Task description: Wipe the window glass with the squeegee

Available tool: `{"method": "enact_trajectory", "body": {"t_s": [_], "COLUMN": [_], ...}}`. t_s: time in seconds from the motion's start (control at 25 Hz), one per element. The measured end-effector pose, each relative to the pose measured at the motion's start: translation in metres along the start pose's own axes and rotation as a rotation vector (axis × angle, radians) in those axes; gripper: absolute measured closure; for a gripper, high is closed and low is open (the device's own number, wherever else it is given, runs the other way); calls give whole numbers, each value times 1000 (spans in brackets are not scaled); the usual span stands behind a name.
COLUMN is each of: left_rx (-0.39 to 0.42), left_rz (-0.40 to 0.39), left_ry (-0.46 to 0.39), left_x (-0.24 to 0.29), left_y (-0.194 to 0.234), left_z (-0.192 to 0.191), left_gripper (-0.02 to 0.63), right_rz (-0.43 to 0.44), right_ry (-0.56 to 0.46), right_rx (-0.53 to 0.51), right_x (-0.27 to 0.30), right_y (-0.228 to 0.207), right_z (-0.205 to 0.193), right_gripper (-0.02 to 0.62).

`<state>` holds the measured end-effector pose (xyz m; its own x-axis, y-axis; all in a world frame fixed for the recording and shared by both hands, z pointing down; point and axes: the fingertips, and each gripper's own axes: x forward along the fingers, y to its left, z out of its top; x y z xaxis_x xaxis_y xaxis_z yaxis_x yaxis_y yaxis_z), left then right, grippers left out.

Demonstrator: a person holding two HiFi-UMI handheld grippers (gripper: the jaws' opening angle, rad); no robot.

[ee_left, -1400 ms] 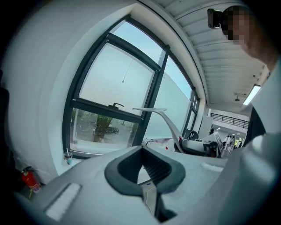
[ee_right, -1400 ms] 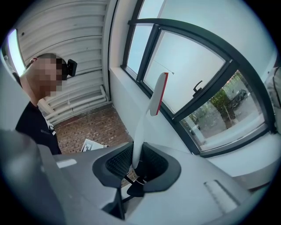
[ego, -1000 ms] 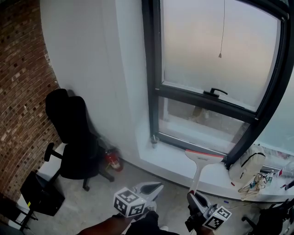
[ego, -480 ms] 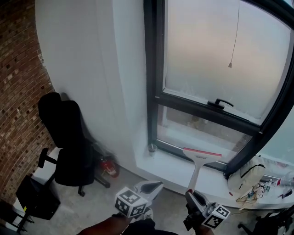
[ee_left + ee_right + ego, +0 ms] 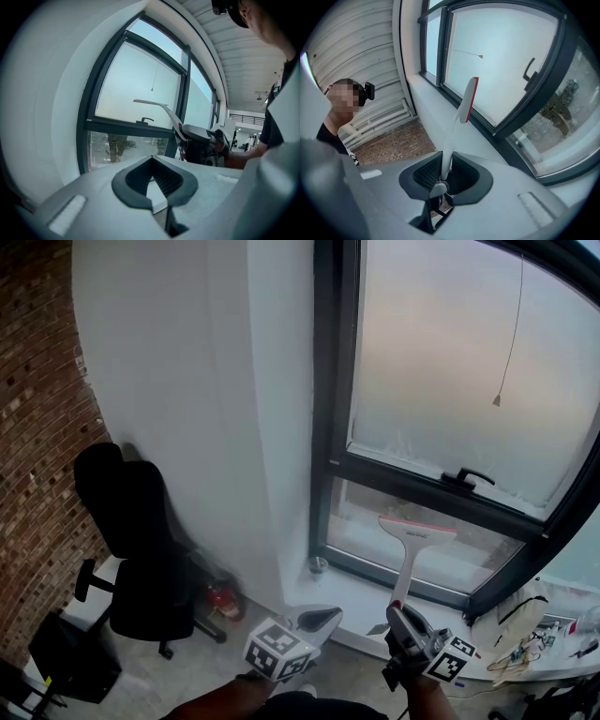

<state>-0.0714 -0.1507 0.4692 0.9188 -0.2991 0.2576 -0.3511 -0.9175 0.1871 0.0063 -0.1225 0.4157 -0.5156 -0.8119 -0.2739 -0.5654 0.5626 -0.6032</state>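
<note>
A white squeegee (image 5: pixel 417 531) with a red rubber strip stands upright in front of the lower pane of the dark-framed window (image 5: pixel 450 381). My right gripper (image 5: pixel 403 617) is shut on the bottom of its handle. In the right gripper view the handle (image 5: pixel 446 159) rises from between the pads to the squeegee's head (image 5: pixel 468 101), near the glass (image 5: pixel 501 51); I cannot tell whether they touch. My left gripper (image 5: pixel 322 619) hangs to its left, shut and empty, its pads (image 5: pixel 154 183) together. From there I see the squeegee (image 5: pixel 152 103) and the right gripper (image 5: pixel 199 140).
A window handle (image 5: pixel 466 479) sits on the middle bar and a pull cord (image 5: pixel 506 343) hangs before the upper pane. The white sill (image 5: pixel 356 601) carries a small cup (image 5: pixel 319 565) and clutter (image 5: pixel 525 629). A black chair (image 5: pixel 141 540), a red extinguisher (image 5: pixel 217 601) and a brick wall (image 5: pixel 37 427) lie to the left.
The squeegee has risen from sill level to the lower pane. Both grippers have come closer to the window and shifted a little right.
</note>
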Motion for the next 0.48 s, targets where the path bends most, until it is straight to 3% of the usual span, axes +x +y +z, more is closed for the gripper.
{"method": "enact_trajectory", "body": {"t_s": [0.48], "left_rx": [21], "left_rz": [-7], "left_ry": [-49], "left_x": [12], "left_y": [36], "left_z": [35], "left_gripper": [606], "right_rz": [115], "right_ry": [-11], "right_rx": [-66], "right_x": [100], "right_y": [-32], "right_z": [63], "right_gripper": [508]}}
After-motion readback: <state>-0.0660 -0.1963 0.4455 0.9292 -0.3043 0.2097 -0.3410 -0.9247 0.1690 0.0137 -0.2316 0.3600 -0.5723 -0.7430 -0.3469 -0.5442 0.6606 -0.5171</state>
